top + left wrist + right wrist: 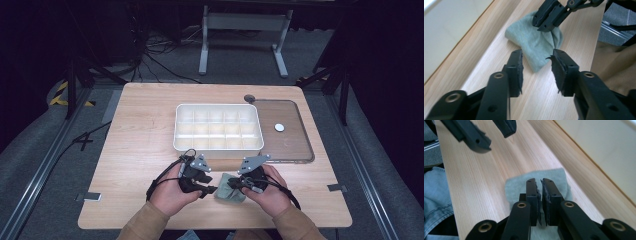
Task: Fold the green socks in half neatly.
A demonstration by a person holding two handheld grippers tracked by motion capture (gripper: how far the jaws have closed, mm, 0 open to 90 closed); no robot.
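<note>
Pinching the cloth [537, 185] on the table's near edge, the right gripper [538, 185] had its jaws almost shut on a fold. The left gripper [537, 65] stood half open, empty, just short of the cloth's free corner (tray [218, 144] beyond). Best to slide those jaws over that corner before closing, keeping the right hold steady.

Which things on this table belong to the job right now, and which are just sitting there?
In the job: green cloth, right gripper nearly shut over it, left gripper open beside it.

Lying about: white compartment box, clear lid with a round white disc.
</note>
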